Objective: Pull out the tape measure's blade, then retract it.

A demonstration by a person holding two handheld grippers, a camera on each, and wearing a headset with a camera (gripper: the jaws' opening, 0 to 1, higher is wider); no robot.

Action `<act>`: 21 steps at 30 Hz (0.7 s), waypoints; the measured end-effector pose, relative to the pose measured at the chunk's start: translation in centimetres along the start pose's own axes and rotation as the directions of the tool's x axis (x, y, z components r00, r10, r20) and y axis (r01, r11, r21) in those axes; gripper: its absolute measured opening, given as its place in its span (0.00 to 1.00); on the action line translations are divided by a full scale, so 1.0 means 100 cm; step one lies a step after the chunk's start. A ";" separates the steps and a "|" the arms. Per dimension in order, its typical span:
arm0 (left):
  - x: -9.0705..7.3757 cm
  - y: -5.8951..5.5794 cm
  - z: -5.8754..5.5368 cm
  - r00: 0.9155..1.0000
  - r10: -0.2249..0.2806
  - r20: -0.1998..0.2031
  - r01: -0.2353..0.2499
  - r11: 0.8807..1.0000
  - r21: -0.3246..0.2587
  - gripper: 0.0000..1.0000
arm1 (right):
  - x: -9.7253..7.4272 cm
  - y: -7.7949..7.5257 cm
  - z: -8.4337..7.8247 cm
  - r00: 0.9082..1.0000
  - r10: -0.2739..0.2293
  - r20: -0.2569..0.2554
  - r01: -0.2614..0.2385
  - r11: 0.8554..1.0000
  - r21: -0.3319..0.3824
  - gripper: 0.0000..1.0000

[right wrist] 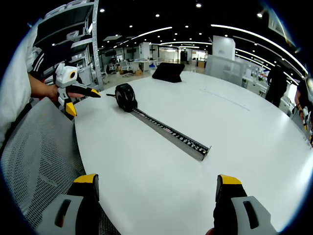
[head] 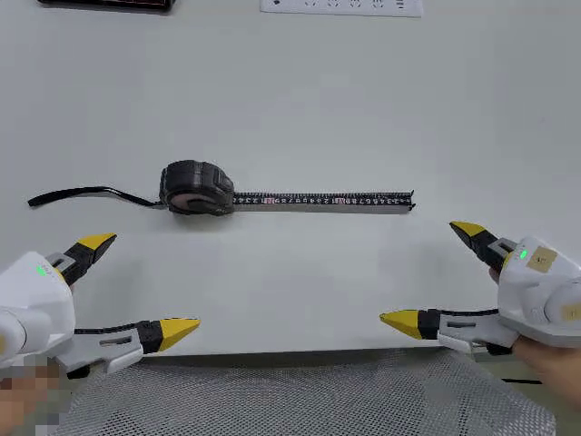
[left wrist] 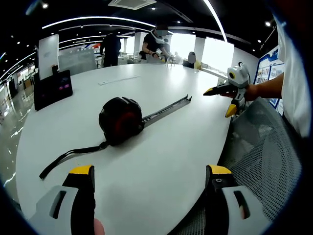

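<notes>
Wide open at the left gripper point(head: 154, 280), yellow-tipped jaws spread far apart with nothing but bare tabletop between them. Same story at the right gripper point(head: 417, 271): jaws gaping, empty, gripping nothing. Hovering low at the near edge of the white table point(head: 318, 109), one to each side, both well apart from the work. Out beyond them, on the far side, the tape measure point(head: 195, 188), its black rounded case lying on the table a little left of centre, untouched by either tool. Running right from the case, the blade point(head: 322, 199), pulled out and lying flat along the tabletop, printed markings up, ending in the hook point(head: 411, 200) near the right gripper's far tip. Trailing left from the case, a black wrist strap point(head: 86, 193), curving across the surface. In the left gripper view, past its own jaws, the case point(left wrist: 121, 120) with a reddish round face, and the blade point(left wrist: 165, 110) stretching away toward the right gripper point(left wrist: 217, 104) held in a hand point(left wrist: 252, 91). In the right gripper view, the blade point(right wrist: 168, 132) angling away from its hook end to the case point(right wrist: 125, 96), with the left gripper point(right wrist: 86, 105) at the table's edge beside it. Below the near edge, grey mesh fabric point(head: 300, 391). At the far edge, a dark tablet point(head: 104, 4) on the left and a white power strip point(head: 340, 6) further right.
</notes>
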State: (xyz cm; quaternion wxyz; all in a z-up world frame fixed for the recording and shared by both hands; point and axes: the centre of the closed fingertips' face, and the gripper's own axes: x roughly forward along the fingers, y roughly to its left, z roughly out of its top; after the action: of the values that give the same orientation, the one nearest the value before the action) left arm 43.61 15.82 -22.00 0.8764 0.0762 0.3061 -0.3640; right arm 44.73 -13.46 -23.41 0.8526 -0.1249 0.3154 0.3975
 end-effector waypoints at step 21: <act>-0.002 -0.002 0.004 1.000 -0.008 -0.004 0.008 1.000 0.006 0.91 | -0.007 0.003 0.000 1.000 -0.005 0.003 0.005 1.000 0.004 0.99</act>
State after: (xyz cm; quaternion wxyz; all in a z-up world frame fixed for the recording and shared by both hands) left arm 43.61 15.63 -21.54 0.8739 0.0783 0.3072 -0.3684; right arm 44.19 -13.70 -22.98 0.8543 -0.1233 0.3144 0.3951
